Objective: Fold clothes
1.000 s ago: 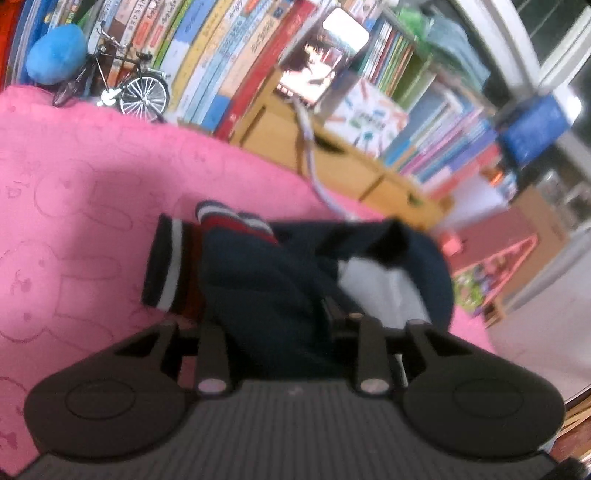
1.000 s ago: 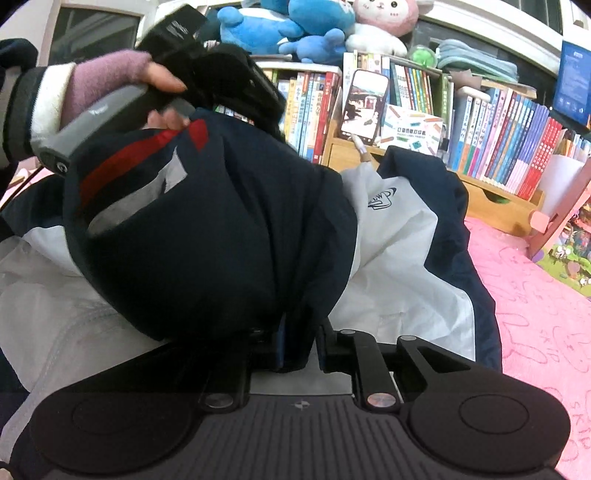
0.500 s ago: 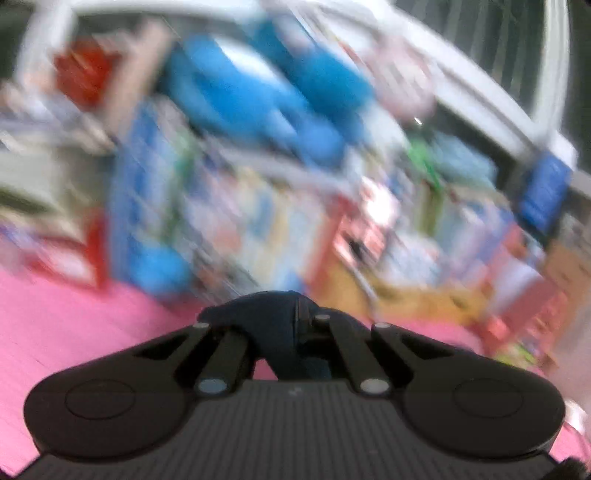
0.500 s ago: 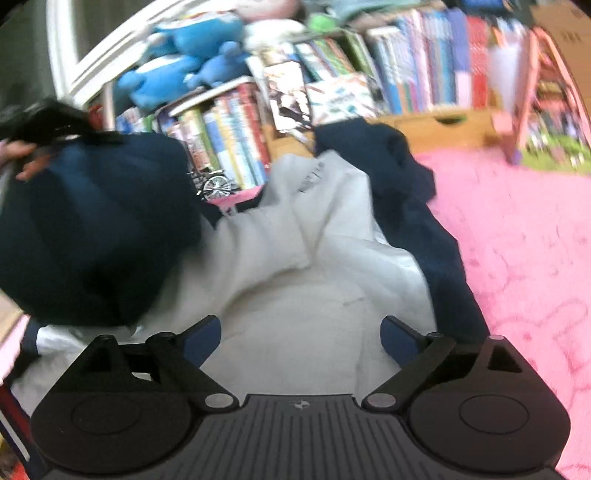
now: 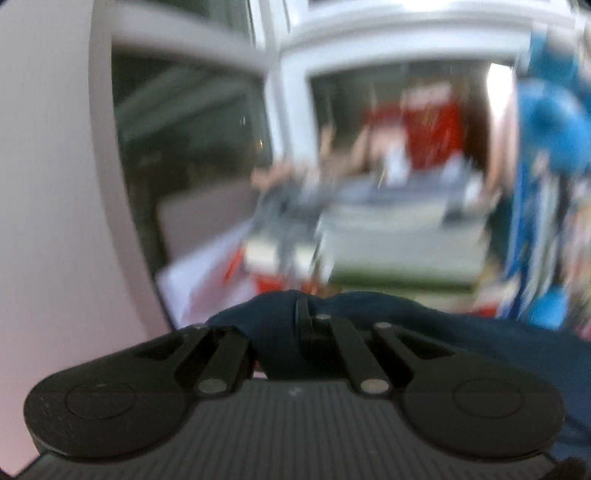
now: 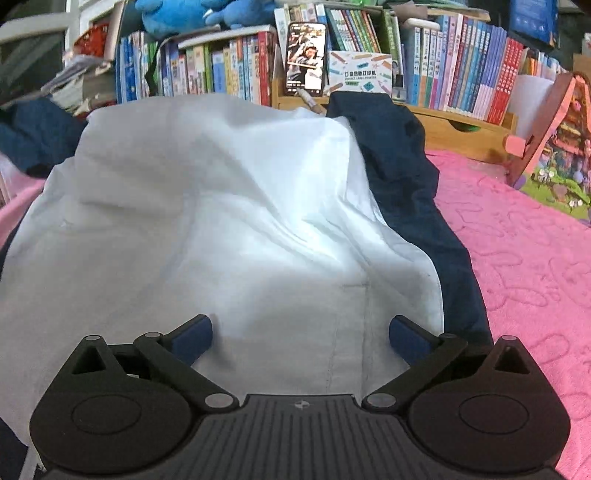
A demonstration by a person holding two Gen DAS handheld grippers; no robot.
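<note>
A navy jacket lies spread on the pink blanket (image 6: 535, 258) with its white lining (image 6: 221, 206) facing up and its navy shell (image 6: 406, 177) along the right side. My right gripper (image 6: 301, 332) hovers low over the lining. Its jaws are opening wide, the blue pads (image 6: 192, 336) press on nothing, and the lining lies beneath the gap. My left gripper (image 5: 301, 314) is shut on a fold of the jacket's navy cloth (image 5: 443, 332), lifted off to the left. The left wrist view is badly blurred.
A wooden shelf of books (image 6: 461, 74) runs along the back, with a lit phone (image 6: 306, 59) propped on it and blue plush toys (image 6: 173, 14) above. A pink toy house (image 6: 554, 147) stands at the right. A white window frame (image 5: 288, 110) fills the left wrist view.
My right gripper let go of the navy fabric and opened wide. The left gripper swung away to the left with its navy fold, uncovering the white lining.
</note>
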